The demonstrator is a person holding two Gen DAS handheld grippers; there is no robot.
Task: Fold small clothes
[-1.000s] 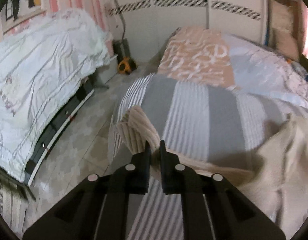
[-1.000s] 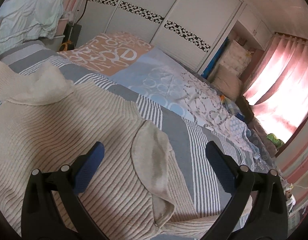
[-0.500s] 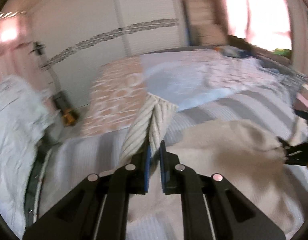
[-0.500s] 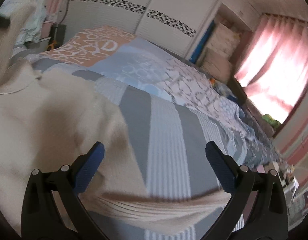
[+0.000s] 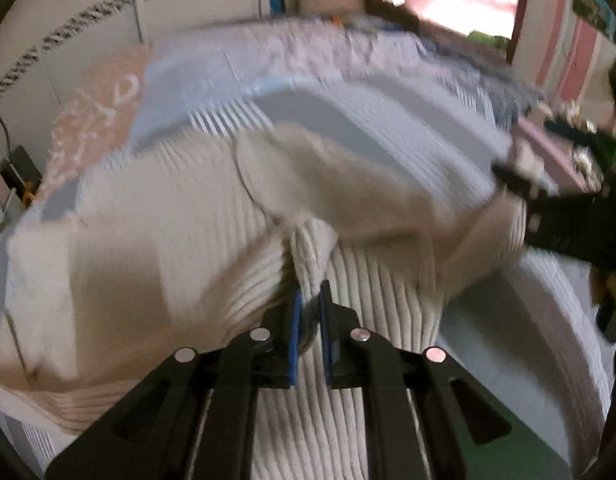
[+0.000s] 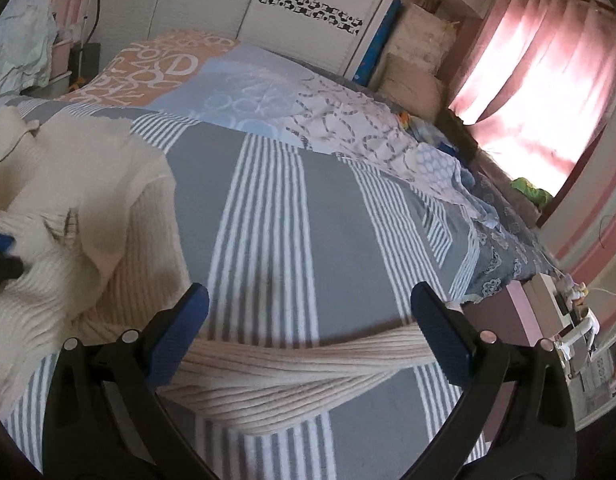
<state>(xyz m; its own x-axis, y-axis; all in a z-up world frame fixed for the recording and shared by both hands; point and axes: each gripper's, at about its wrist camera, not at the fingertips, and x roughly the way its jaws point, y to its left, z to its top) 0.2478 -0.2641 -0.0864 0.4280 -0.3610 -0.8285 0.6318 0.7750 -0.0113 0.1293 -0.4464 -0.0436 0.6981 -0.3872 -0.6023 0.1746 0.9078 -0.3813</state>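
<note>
Carrying a pinched fold of the cream ribbed sweater [image 5: 188,248] across the garment is the step in hand, as far as the left wrist view lets one judge, and doing it well would mean keeping the fold low and level so the knit lands flat rather than bunching. There the left gripper [image 5: 309,300] has its blue-padded fingers [image 5: 295,320] drawn close together, clamped on a ridge of knit that rises toward 12 o'clock from the tips. The sweater is soft, thick and heavily ribbed, spread from 9 o'clock to 3 o'clock over the striped bedspread [image 5: 387,120], with a smoother flap of it lying at about 1 o'clock. This frame is blurred, so finer detail is lost; at 3 o'clock a dark shape, probably the other tool, touches the sweater's edge. In the right wrist view the right gripper [image 6: 308,332] has its fingers [image 6: 180,332] spread wide apart, gripping nothing, though a twisted ribbed sleeve [image 6: 300,380] stretches across between them at 6 o'clock, resting on the bedspread. The main body of the sweater is heaped at 9 o'clock. Grey-and-white stripes, flat and smooth, fill the middle; a patterned quilt [image 6: 228,92] lies toward 12 o'clock and pink curtains [image 6: 547,80] glow at 2 o'clock. Closing on that sleeve looks a sensible next move.
</note>
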